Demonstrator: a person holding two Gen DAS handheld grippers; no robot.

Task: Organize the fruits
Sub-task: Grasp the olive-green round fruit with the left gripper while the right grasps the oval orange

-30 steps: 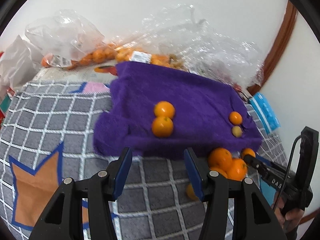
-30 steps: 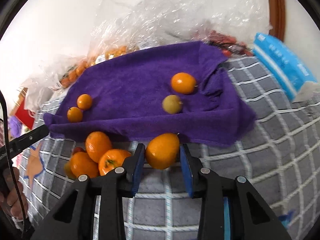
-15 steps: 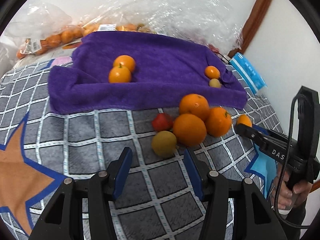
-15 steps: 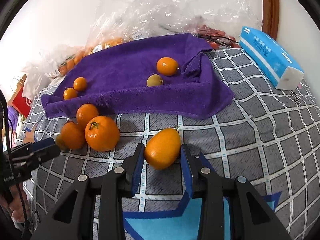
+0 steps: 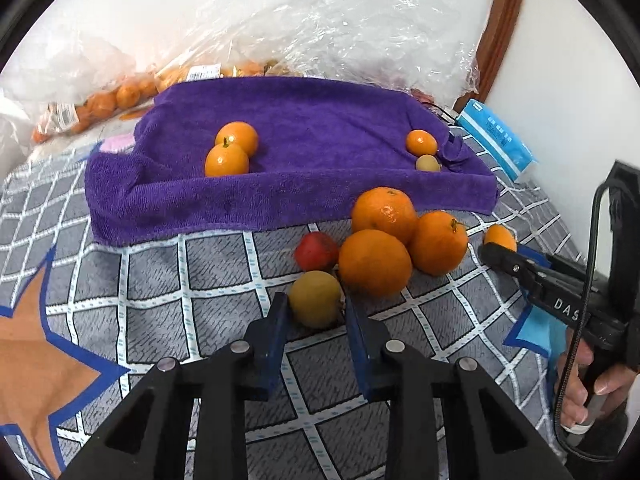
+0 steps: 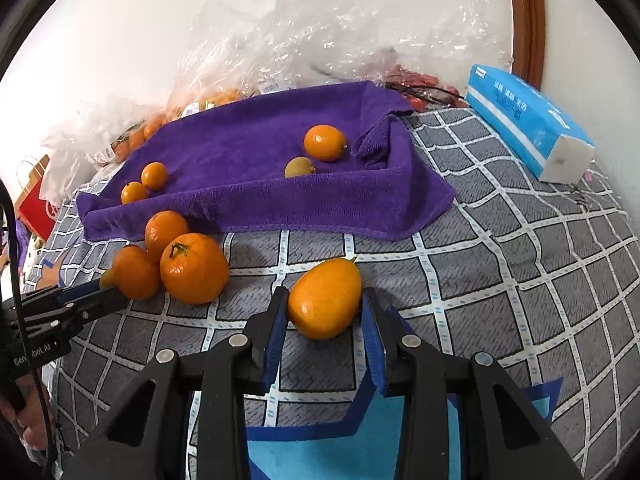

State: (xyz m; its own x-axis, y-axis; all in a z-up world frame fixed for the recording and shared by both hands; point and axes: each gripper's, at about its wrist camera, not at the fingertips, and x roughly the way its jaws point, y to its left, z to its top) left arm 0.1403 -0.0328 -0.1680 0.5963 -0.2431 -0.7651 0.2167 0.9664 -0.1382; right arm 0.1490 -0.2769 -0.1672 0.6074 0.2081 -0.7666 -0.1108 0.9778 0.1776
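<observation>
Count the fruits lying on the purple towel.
4. Two oranges touch each other at the left of the purple towel; a small orange and a yellowish fruit lie near its right corner. Folds may hide others.

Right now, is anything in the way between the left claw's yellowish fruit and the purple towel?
Yes. The red fruit and a big orange sit just beyond the yellowish fruit, between it and the purple towel. Lifting over them looks easiest.

Purple towel (image 5: 320,120) on grey blanket (image 5: 200,276) (white grid)
</observation>
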